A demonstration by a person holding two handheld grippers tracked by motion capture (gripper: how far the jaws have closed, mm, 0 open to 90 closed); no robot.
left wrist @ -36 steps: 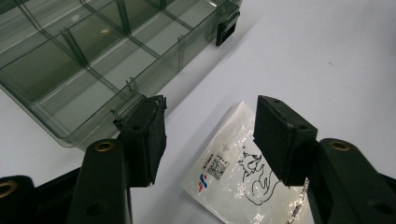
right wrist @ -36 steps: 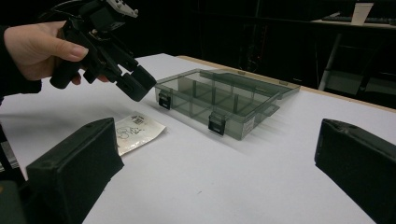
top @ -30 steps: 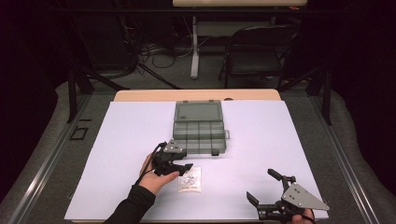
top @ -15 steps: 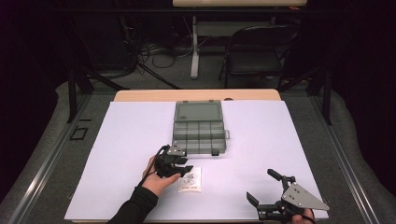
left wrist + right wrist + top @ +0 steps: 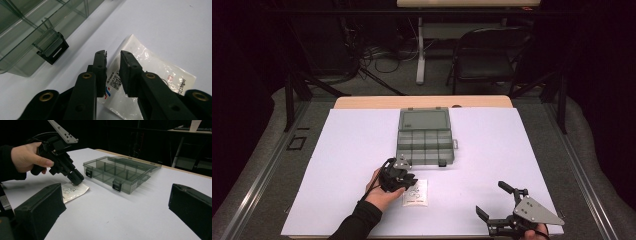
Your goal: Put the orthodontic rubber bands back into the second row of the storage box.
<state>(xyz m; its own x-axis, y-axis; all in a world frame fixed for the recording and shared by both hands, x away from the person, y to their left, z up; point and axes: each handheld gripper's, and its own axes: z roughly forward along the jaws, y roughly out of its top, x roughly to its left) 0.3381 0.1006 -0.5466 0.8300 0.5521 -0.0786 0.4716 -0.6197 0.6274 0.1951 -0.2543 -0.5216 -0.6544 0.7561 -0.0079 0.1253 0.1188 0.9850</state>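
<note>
On the white table cover a small clear plastic bag lies near the front edge, left of centre, just in front of an open smoke-grey compartment box. The left gripper, held in the person's left hand, tips down onto the far left corner of the bag. In the left gripper view its jaws have just been closing and now stand narrowly apart, with the bag's edge and label between them; whether the pads already press on the plastic I cannot tell.

The bag's label carries a black square code, a red and blue mark beside it and a small red stamp farther right. A line of print near the right jaw ends in what looks like "00g", too small and skewed to read whole. In the right gripper view dark characters show on the bag, but blurred.

The box's lid lies flat on the far side, and two black latches sit on its near wall.

The right gripper rests near the front right corner of the table, well apart from the bag, its jaws spread wide with nothing between them.
</note>
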